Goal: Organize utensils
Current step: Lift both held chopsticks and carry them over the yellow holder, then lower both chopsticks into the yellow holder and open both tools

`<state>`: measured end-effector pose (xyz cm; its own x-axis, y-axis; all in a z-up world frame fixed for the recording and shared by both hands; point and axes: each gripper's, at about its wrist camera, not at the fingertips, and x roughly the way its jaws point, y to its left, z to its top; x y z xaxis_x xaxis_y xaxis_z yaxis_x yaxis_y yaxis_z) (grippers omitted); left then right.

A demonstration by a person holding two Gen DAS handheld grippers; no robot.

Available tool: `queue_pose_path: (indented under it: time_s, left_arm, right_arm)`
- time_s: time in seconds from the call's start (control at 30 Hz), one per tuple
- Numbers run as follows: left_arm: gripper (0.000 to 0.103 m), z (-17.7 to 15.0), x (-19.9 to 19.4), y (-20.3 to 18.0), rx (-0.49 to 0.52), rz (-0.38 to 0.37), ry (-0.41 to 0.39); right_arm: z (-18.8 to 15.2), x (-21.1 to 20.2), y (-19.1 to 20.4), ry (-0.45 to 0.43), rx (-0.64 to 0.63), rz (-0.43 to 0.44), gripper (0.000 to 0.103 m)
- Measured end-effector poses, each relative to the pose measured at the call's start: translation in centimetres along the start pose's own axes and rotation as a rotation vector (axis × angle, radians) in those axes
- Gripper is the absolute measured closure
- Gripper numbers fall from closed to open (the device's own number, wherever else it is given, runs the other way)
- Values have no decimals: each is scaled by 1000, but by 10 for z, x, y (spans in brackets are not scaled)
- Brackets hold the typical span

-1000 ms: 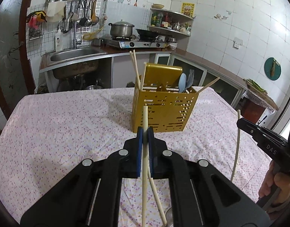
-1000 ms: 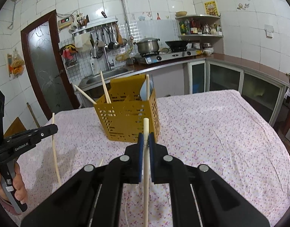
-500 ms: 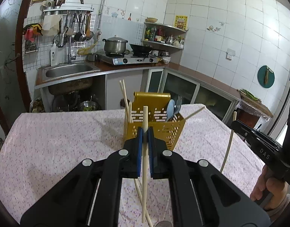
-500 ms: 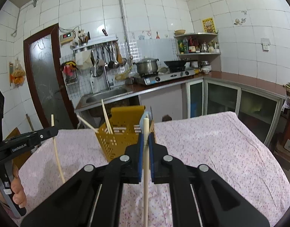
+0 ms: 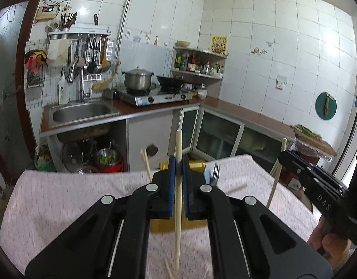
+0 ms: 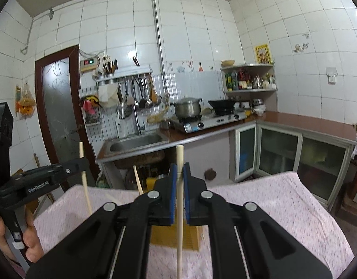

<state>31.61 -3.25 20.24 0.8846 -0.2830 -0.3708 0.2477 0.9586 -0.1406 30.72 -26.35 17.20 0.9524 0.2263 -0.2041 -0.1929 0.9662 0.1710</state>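
Now | left gripper [image 5: 178, 165]: clamped on upright chopstick [image 5: 177, 197] | right gripper [image 6: 180, 174]: clamped on second chopstick [image 6: 180, 209] | both above yellow holder [image 6: 173, 234].

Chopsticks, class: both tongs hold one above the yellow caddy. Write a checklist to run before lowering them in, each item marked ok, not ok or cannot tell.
1. Left tongs clamp a chopstick: ok.
2. Right tongs clamp a chopstick: ok.
3. Both chopsticks roughly upright: ok.
4. Lower tips clear of the yellow caddy: cannot tell.
5. Free caddy slot below: cannot tell, tongs hide it.
6. Caddy upright on the tablecloth: ok.
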Motion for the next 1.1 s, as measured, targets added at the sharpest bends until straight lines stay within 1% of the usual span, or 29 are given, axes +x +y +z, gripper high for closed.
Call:
queue_pose_path:
  time_s: [0.17, 0.27, 0.43, 0.6, 0.77, 0.83, 0.97, 1.1]
  left_arm:
    - [99, 33, 12, -2, 14, 5, -49]
    - [99, 53, 24, -1, 14, 12, -75]
    - [99, 67, 55, 7, 4, 27, -94]
    - [99, 61, 87, 13, -6, 35, -136]
    - [99, 40, 108, 16, -8, 29, -153]
    - [99, 30, 118, 17, 0, 30, -140]
    - [99, 8, 126, 20, 17, 30, -110]
    - [99, -14, 134, 28, 6, 37, -41]
  right_arm:
    - [37, 18, 5, -55, 5, 14, 97]
    - [56, 31, 8, -94, -4, 8, 97]
    - [72, 57, 8, -136, -27, -15, 97]
    - [60, 86, 4, -160, -47, -42, 97]
    - [41, 104, -3, -159, -50, -46, 97]
    - [31, 108, -7, -152, -49, -43, 97]
    - [14, 108, -6, -135, -66, -39, 97]
    - [-3, 109, -6, -88, -69, -34, 97]
